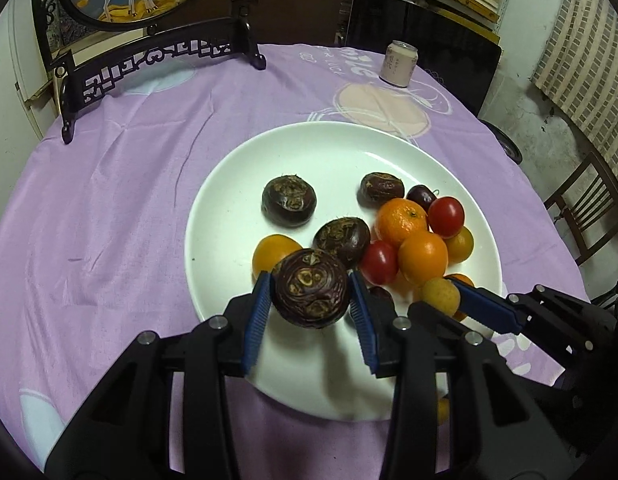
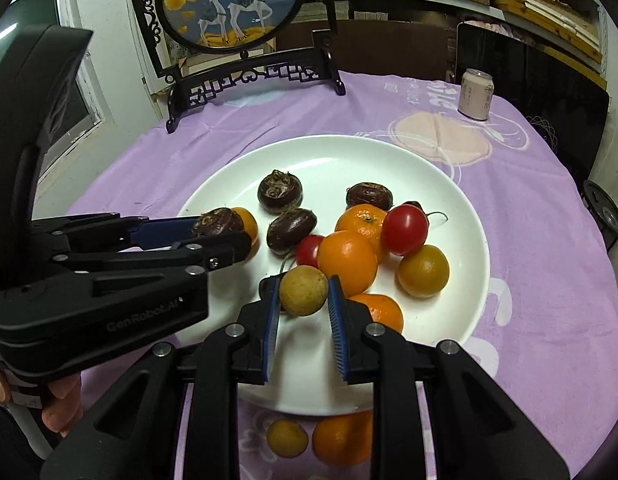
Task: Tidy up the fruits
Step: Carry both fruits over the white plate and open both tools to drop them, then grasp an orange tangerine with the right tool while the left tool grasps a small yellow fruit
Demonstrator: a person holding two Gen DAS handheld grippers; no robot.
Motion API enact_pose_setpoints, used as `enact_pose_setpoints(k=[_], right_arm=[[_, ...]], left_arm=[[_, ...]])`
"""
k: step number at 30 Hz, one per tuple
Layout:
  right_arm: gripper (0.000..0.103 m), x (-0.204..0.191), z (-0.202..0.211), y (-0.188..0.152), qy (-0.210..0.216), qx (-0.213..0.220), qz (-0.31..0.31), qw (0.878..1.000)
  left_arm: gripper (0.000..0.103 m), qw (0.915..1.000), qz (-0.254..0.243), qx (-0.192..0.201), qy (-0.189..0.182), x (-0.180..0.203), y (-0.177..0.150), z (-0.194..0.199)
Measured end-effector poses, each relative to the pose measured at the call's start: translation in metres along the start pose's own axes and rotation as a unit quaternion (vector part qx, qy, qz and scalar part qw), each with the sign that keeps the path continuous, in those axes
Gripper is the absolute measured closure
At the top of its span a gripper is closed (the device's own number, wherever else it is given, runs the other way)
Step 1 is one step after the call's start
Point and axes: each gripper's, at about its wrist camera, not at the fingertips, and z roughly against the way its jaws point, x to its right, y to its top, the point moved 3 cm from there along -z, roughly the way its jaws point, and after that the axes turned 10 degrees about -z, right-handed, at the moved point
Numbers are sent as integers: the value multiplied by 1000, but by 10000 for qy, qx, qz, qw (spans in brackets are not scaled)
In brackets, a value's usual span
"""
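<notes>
Over the near edge of the white plate (image 1: pixel 229 168), the left gripper (image 1: pixel 311 298) was clamped on a dark water chestnut (image 1: pixel 311 289), its blue pads (image 1: pixel 257 312) pressing both sides and holding it clear of the plate. Just to its right, the right gripper (image 2: pixel 303 304) was closed tight on a small yellow-brown longan (image 2: pixel 303 290). More water chestnuts, oranges (image 2: pixel 347 262) and cherry tomatoes (image 2: pixel 404 229) lay on the plate, with two fruits on the purple cloth (image 2: pixel 549 280) beside its near rim
</notes>
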Motion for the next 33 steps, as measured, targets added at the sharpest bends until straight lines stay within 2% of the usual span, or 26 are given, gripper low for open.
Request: enact_pose_setpoints(k=[1,3,4,6,15,21,27,33], right_arm=[[76,1,1,2,-6,13,-27,10000],[66,2,6,2,8,70,-69,10000],[57,3,12,3,0,148,-91,9998],[47,3,24,3,-40,314,-98,9995],[47,1,64,-7,-14,512,-109,9986],[46,3,76,-24,-65,440,-170,9989],[46,23,82,-60,-203,183,-382,9989],[46,37,66,-97,-385,-300,-390,9980]], left_arm=[[60,10000,34,43,-6,-2,1,1],[43,9999,68,130,9,-4,1,7],[42,9998,93,193,21,-5,1,12],[37,9994,105,325,0,-6,1,23],[35,9978,1,660,2,8,-15,66],[33,9979,-21,652,-37,15,-31,77],[23,9982,-127,594,-10,18,-62,83],[23,9992,-141,367,-79,19,-101,80]])
